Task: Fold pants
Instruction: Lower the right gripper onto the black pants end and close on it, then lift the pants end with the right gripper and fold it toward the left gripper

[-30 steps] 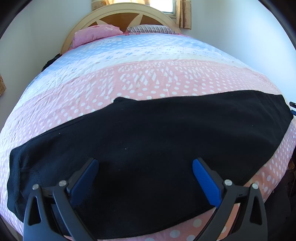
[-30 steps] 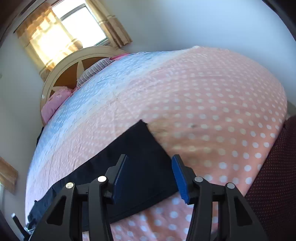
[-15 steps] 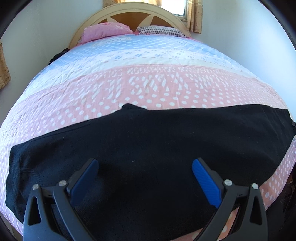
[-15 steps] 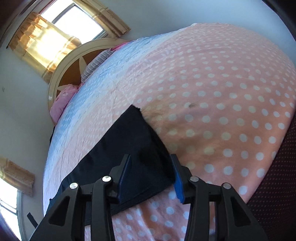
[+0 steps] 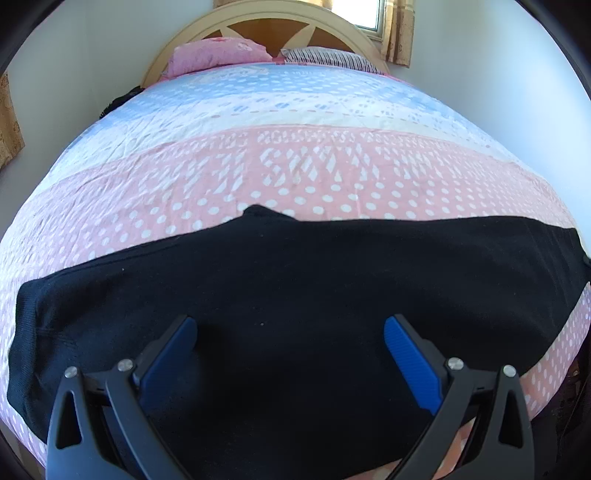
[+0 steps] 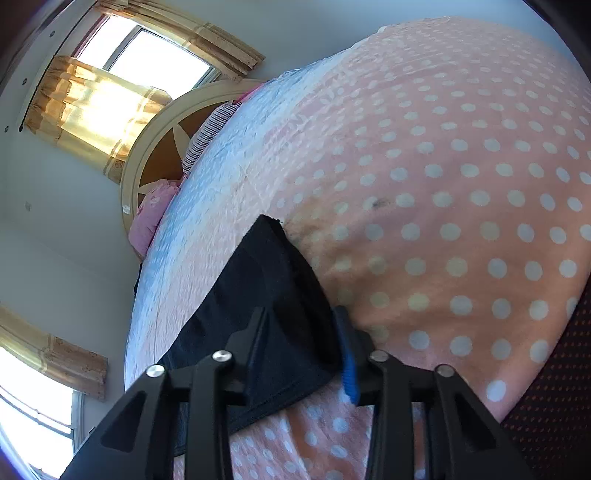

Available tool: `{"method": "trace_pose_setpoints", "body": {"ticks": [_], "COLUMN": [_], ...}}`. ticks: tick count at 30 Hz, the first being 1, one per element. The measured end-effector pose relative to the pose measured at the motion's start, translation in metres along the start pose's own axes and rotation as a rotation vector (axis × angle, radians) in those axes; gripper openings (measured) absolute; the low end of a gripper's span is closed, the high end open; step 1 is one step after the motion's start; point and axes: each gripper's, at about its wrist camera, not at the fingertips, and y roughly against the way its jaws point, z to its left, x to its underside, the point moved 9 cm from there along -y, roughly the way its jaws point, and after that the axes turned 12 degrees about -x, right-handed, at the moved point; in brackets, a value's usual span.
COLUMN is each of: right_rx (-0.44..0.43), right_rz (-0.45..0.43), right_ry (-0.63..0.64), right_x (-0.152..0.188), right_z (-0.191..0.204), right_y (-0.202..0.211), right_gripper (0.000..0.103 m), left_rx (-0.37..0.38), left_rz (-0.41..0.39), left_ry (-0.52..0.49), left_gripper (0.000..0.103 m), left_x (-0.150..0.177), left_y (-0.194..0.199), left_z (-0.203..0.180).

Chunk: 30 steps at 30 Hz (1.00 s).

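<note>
No brand, label or writing can be read in either view. The pants (image 5: 295, 295) are black and lie flat across the near end of the bed (image 5: 295, 177), on the pink dotted part of the bedspread, their long axis running side to side, parallel to the foot edge and crosswise to the headboard (image 5: 266, 29). In the left wrist view they span almost the whole width, one end near the left edge and the other reaching the right edge; a small peak of cloth points toward the headboard near the middle of the far edge. The left gripper (image 5: 290, 347) hangs over the middle of the pants with its jaws spread wide, blue pads (image 5: 410, 362) well apart and nothing pinched between them. The right gripper (image 6: 301, 347) sits at one end of the pants (image 6: 266, 280), and its jaws have just been closing with that end's cloth between them; the dark fabric fills the gap and both fingers press against it, so it grips the pants at the end. Only the right wrist view shows that end closely, its far corner pointing up the bed, along with a curtained window (image 6: 122, 88) and a dark red dotted cloth (image 6: 554, 387) at the lower right. Only the left wrist view shows the full length of the pants and the pink pillow (image 5: 218, 55) and striped pillow (image 5: 328, 57).
</note>
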Motion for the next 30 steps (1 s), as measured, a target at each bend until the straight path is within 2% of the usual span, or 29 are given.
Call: {"method": "trace_pose_setpoints", "body": {"ticks": [3, 7, 10, 14, 23, 30], "right_rx": [-0.045, -0.062, -0.081, -0.124, -0.190, -0.228], "right_rz": [0.009, -0.040, -0.071, -0.066, 0.050, 0.194], "right_ry": [-0.014, 0.043, 0.122, 0.261, 0.499, 0.624], "right_x": [0.003, -0.001, -0.001, 0.014, 0.080, 0.144], "right_z": [0.003, 0.023, 0.054, 0.113, 0.217, 0.262], "right_y": [-0.002, 0.007, 0.015, 0.012, -0.031, -0.086], "right_gripper": [0.015, 0.015, 0.014, 0.014, 0.014, 0.014], "left_rx": [0.012, 0.032, 0.045, 0.077, 0.149, 0.228], "left_rz": [-0.003, -0.018, -0.021, -0.033, -0.071, -0.085], "left_ry": [0.006, 0.001, -0.019, -0.055, -0.078, -0.100], "left_gripper": [0.103, 0.103, 0.103, 0.103, 0.103, 0.103], "left_x": [-0.003, -0.006, -0.007, -0.009, -0.023, -0.023], "left_y": [0.005, 0.014, 0.017, 0.023, 0.039, 0.053], "left_z": [-0.003, -0.009, -0.017, -0.034, -0.065, -0.088]}}
